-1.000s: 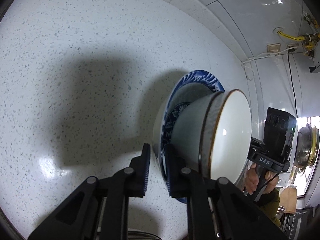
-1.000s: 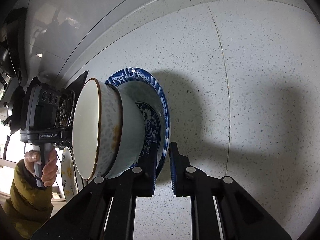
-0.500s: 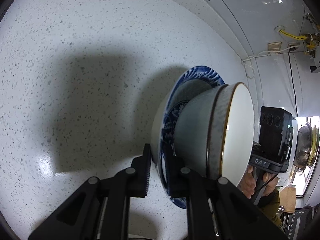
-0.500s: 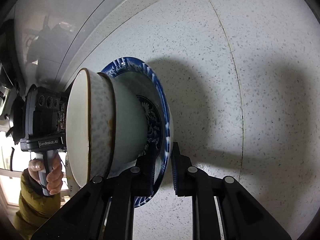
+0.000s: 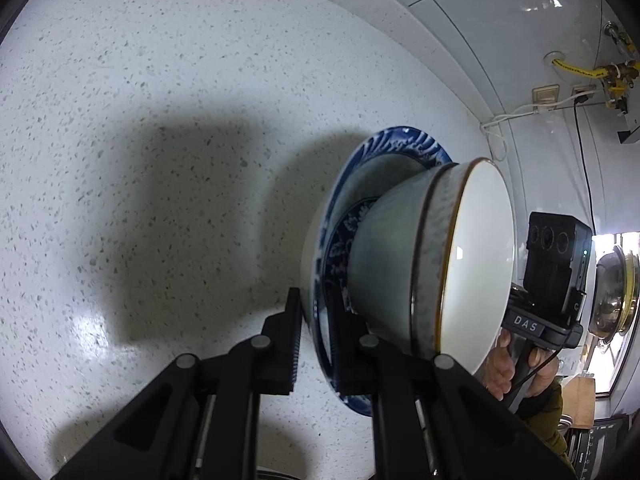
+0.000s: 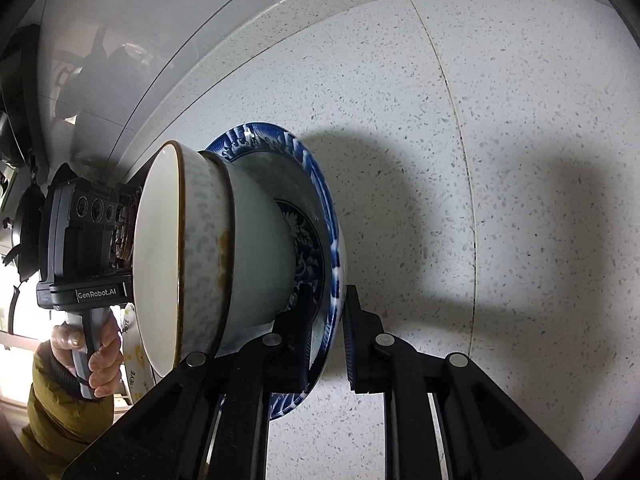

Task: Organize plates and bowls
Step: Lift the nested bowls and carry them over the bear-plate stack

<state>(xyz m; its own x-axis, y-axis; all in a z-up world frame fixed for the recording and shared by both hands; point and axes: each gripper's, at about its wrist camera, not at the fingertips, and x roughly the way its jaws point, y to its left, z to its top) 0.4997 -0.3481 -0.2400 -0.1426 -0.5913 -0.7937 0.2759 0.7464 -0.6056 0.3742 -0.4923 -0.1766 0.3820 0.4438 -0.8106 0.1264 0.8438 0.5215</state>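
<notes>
The speckled white counter (image 5: 168, 128) runs up to a glossy tiled wall (image 5: 500, 20). On that wall, above the counter's far edge, sit a socket (image 5: 545, 94) and a yellow gas pipe (image 5: 576, 70); a dark seam (image 6: 460, 120) crosses the counter.

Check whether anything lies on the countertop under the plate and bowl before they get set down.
Nothing visible does. Both claws, left and right, grip the blue plate carrying the white bowl; the speckled countertop beyond shows only shadows.
</notes>
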